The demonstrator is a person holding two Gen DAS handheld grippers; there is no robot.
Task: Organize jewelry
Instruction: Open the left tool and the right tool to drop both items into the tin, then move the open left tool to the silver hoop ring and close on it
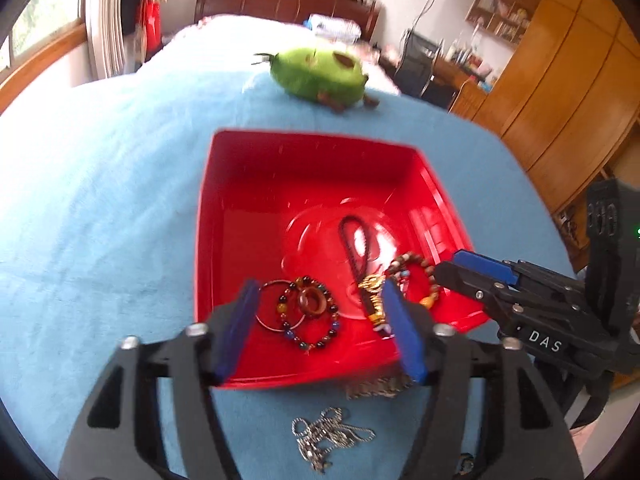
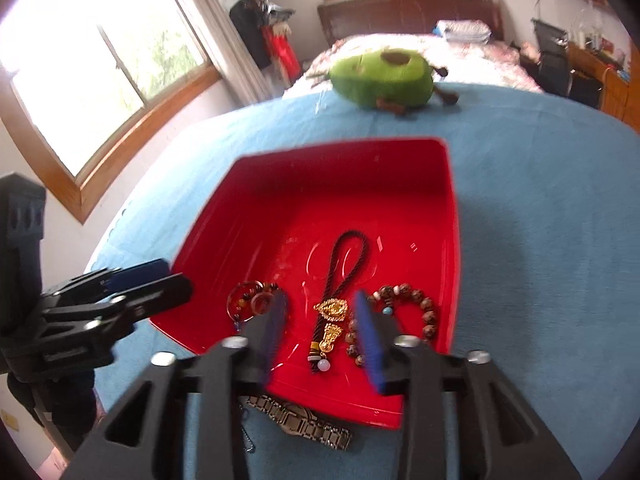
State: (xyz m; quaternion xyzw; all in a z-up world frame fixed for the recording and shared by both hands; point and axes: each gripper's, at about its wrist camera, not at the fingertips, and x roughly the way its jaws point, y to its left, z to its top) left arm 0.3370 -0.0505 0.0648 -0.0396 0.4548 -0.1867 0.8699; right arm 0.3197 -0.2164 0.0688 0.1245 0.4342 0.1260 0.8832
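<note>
Red tray (image 1: 240,184) on the blue bedspread (image 1: 100,200) holds beaded bracelets (image 1: 310,312), a corded gold pendant (image 2: 330,312) and a wooden-bead bracelet (image 2: 424,308). Left hand-held gripper (image 1: 320,320) and right hand-held gripper (image 2: 320,336) hover over the tray, released, grasping nothing. Just outside the tray's near rim: a watch (image 2: 304,424), partly hidden, and a blurred silver chain (image 1: 328,436).

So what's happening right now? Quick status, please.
Left gripper and right gripper open, empty, above red tray. Bracelets and pendant inside. Watch, silver chain outside on blanket. Nothing blocking.
</note>
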